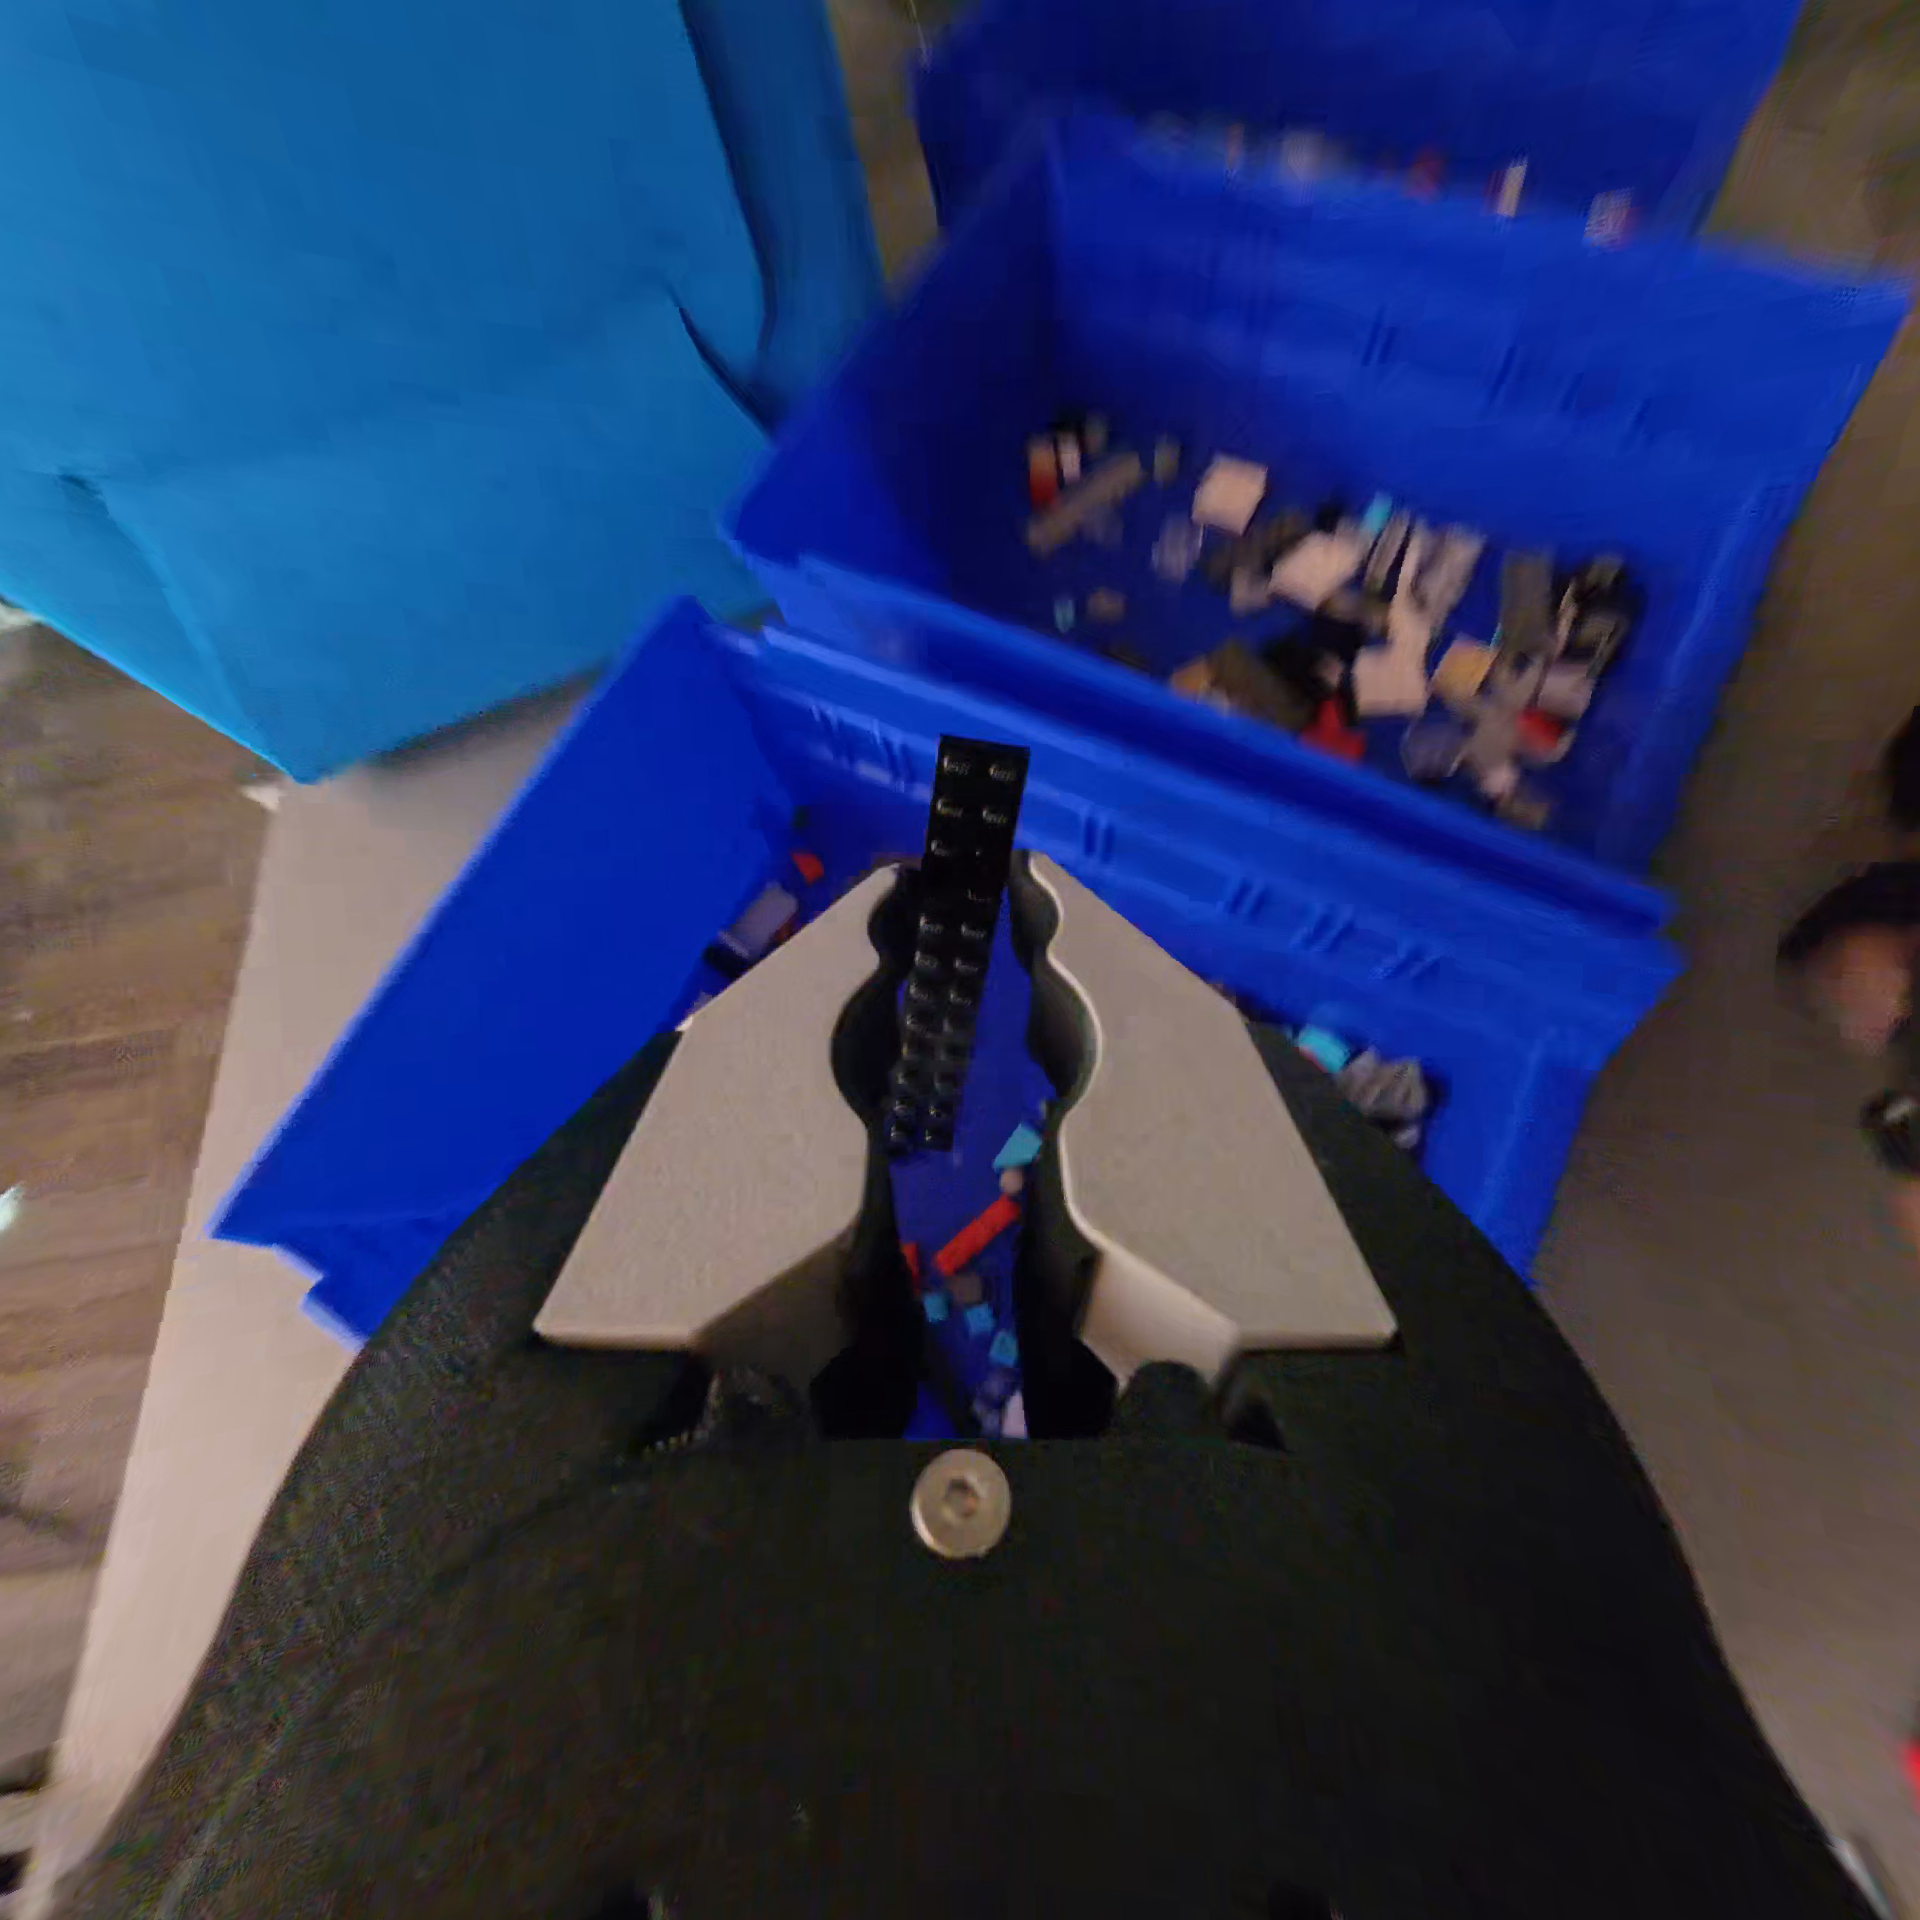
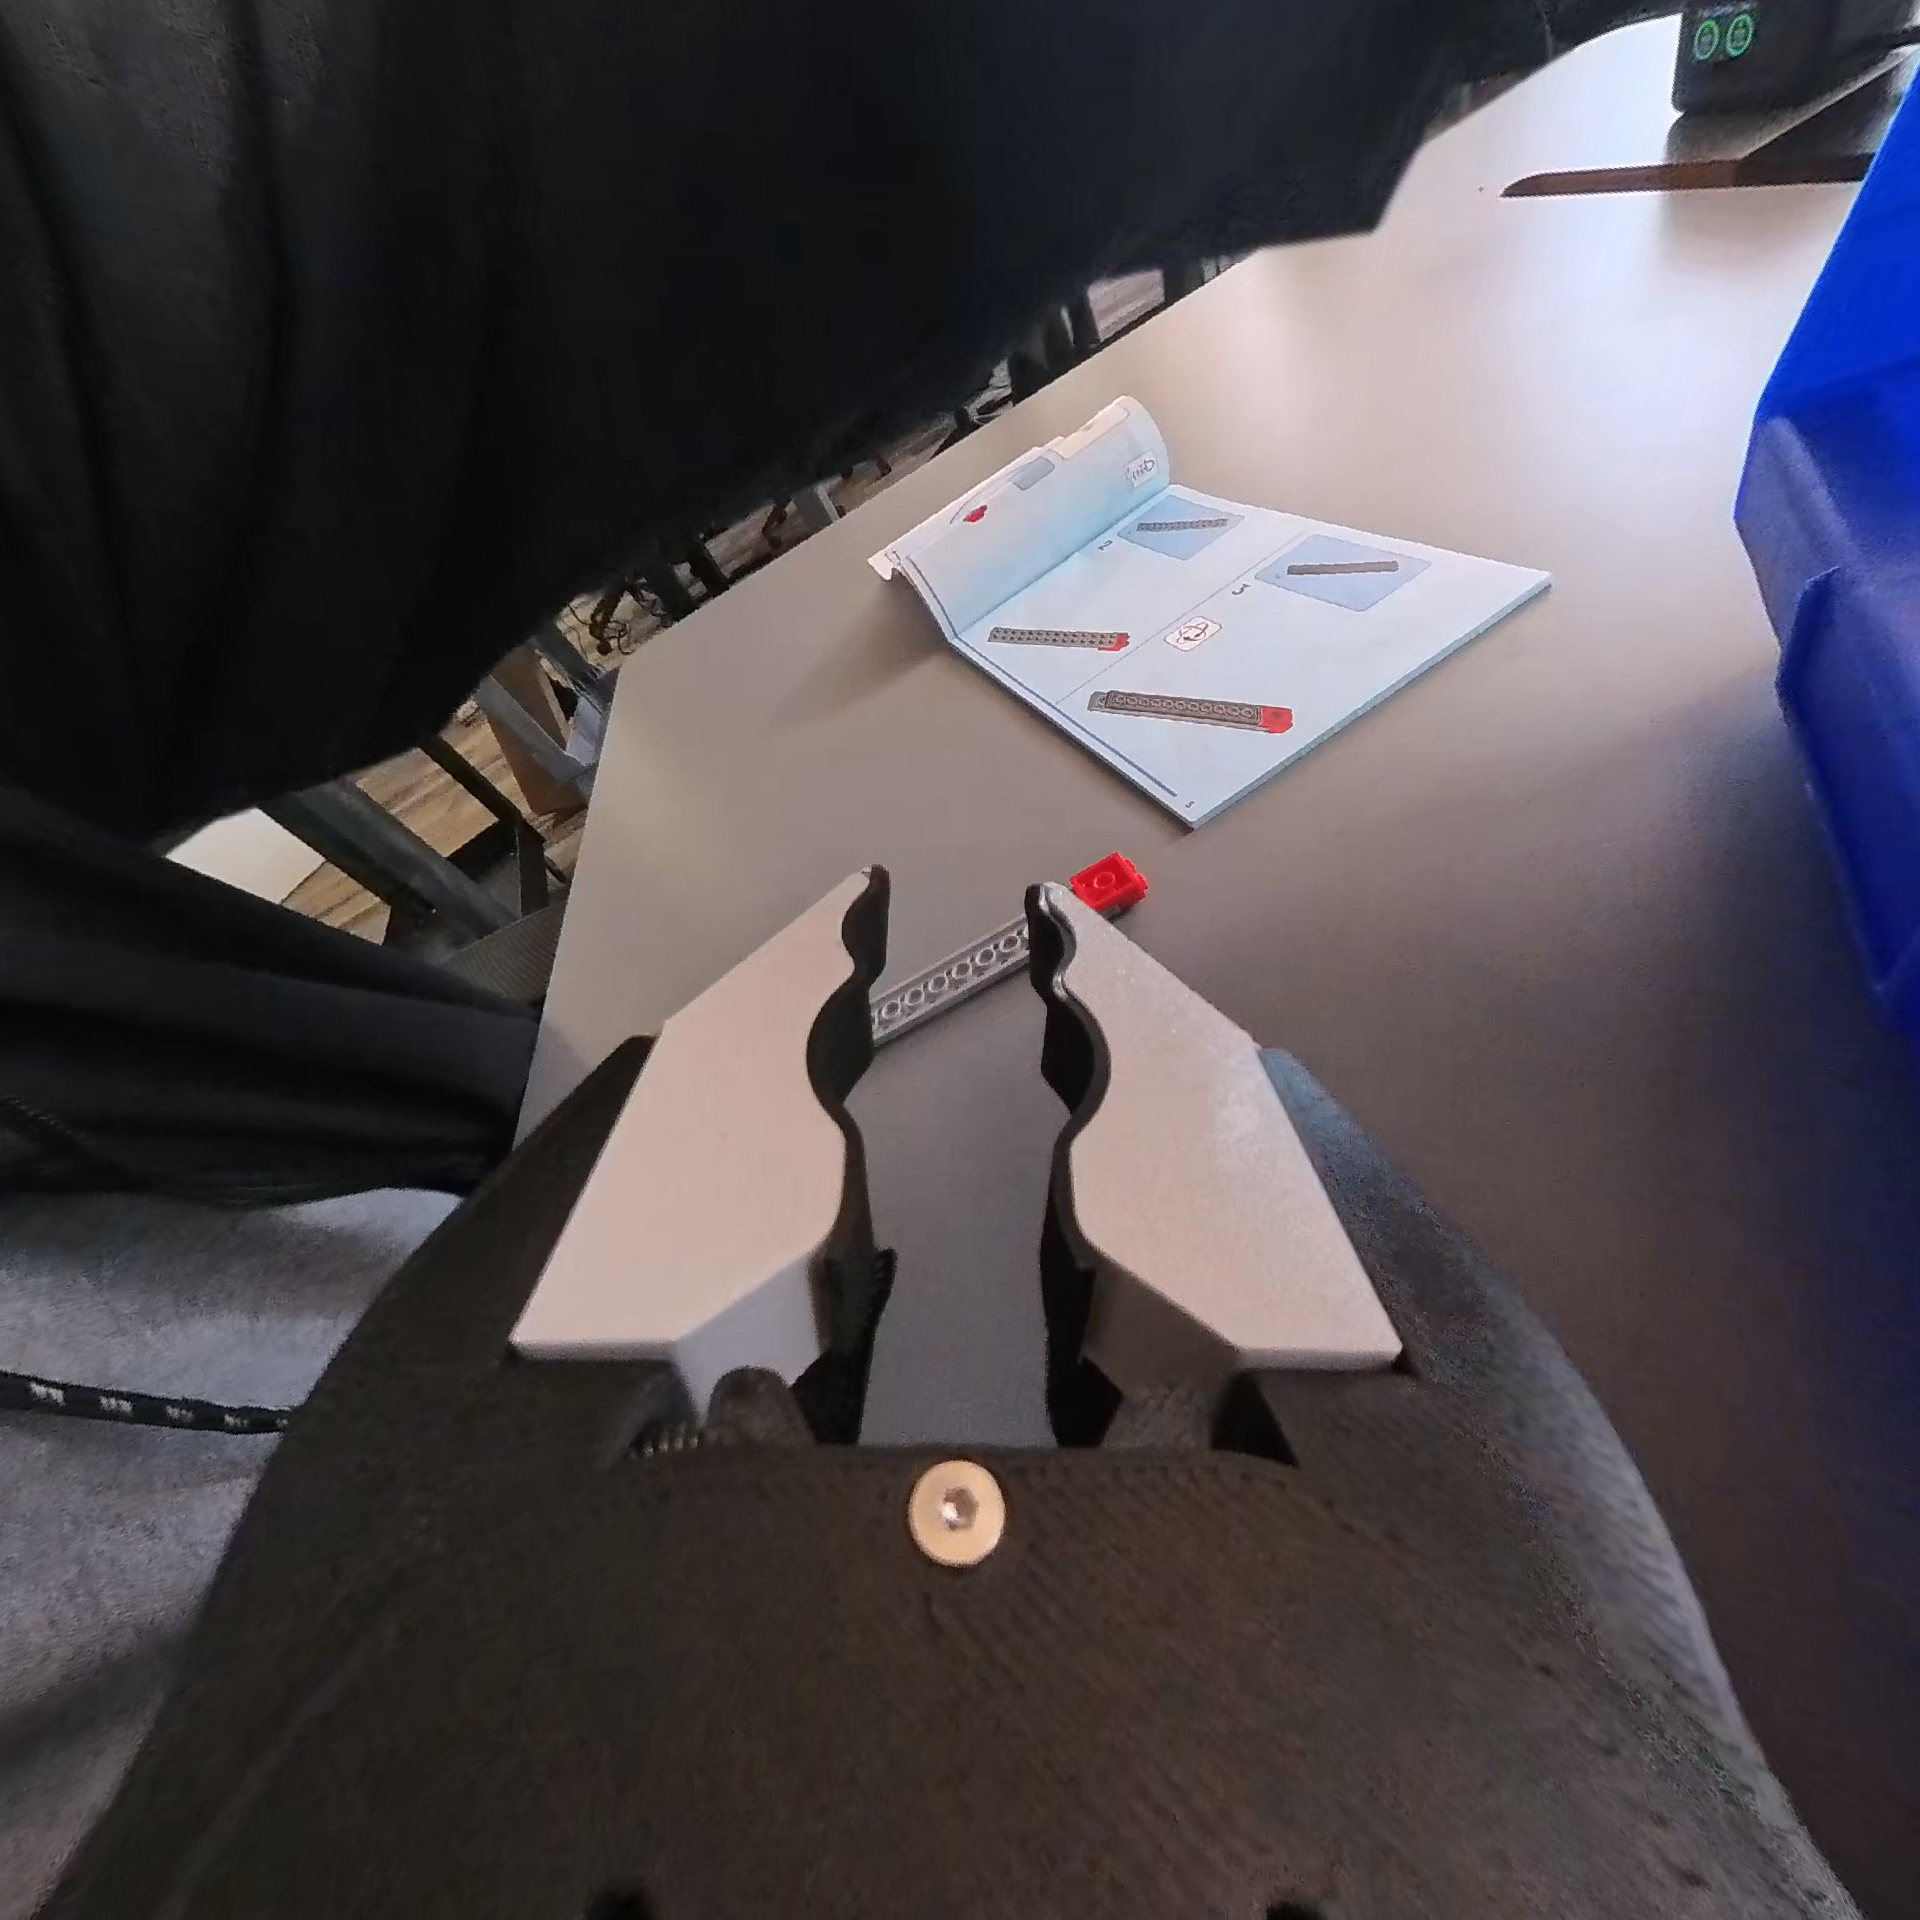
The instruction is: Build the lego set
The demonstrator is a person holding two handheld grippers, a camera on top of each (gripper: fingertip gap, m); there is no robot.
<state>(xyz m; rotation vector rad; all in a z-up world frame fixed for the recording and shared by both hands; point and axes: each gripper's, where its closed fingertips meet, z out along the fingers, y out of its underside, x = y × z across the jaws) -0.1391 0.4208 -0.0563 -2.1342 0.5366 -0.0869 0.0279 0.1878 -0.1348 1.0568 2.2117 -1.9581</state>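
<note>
In the left wrist view my left gripper [image 1: 961, 873] is shut on a long black studded plate [image 1: 961, 935]. The plate stands lengthwise between the fingers and sticks out past the tips, above the nearest blue bin [image 1: 520, 1039] of loose bricks. In the right wrist view my right gripper [image 2: 956, 894] is open and empty, low over the grey table [image 2: 1455, 1039]. Just beyond its tips lies a long grey plate [image 2: 951, 982] with a red brick [image 2: 1110, 885] at its far end; the right finger hides part of it.
A second blue bin [image 1: 935, 416] with several mixed bricks and a third blue bin [image 1: 1351, 62] stand behind the near one, beside a light blue surface [image 1: 364, 312]. An open instruction booklet [image 2: 1247, 644] lies mid-table. A blue bin wall [image 2: 1849, 623] is right. A person's dark clothing [image 2: 416, 312] fills the left. Across from one pair of fingers to the other is roughly 30 cm.
</note>
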